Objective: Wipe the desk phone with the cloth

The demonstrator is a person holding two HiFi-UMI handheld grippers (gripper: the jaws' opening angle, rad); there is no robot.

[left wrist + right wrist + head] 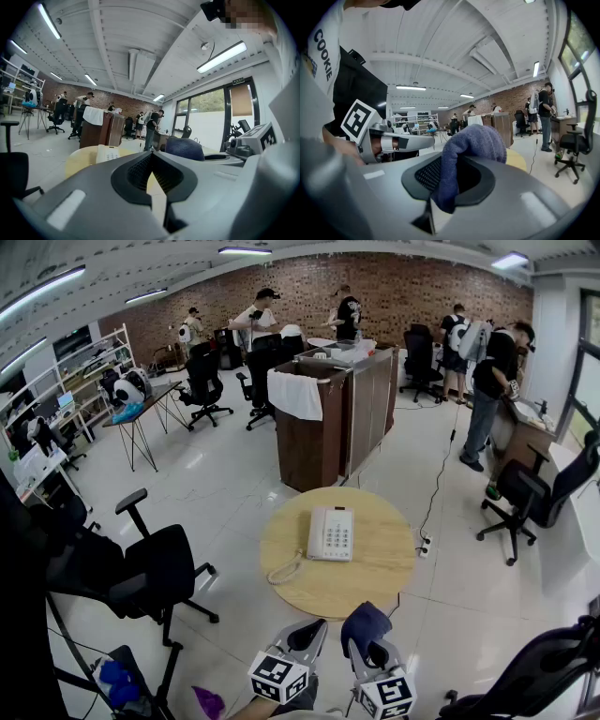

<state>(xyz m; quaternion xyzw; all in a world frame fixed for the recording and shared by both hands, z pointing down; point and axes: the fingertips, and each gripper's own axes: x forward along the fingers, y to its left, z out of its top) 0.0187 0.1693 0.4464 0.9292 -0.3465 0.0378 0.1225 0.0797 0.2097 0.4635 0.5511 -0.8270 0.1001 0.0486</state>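
Note:
A white desk phone point(331, 533) lies on a round wooden table point(375, 573), with its coiled cord point(286, 570) trailing to the left front. Both grippers hover just off the table's near edge, apart from the phone. My left gripper point(307, 637) is shut with nothing in it; in the left gripper view its jaws point(151, 154) meet at the tips, and the phone point(108, 153) is ahead on the left. My right gripper point(370, 638) is shut on a dark blue cloth point(364, 622), which bulges over the jaws point(457, 161) as a blue cloth point(471, 145).
A black office chair point(155, 568) stands left of the table, another point(534, 493) to the right, and a third point(544, 662) at the bottom right. A brown cabinet point(333, 409) stands behind the table. A power strip point(422, 545) and cable lie on the floor. Several people work at the back.

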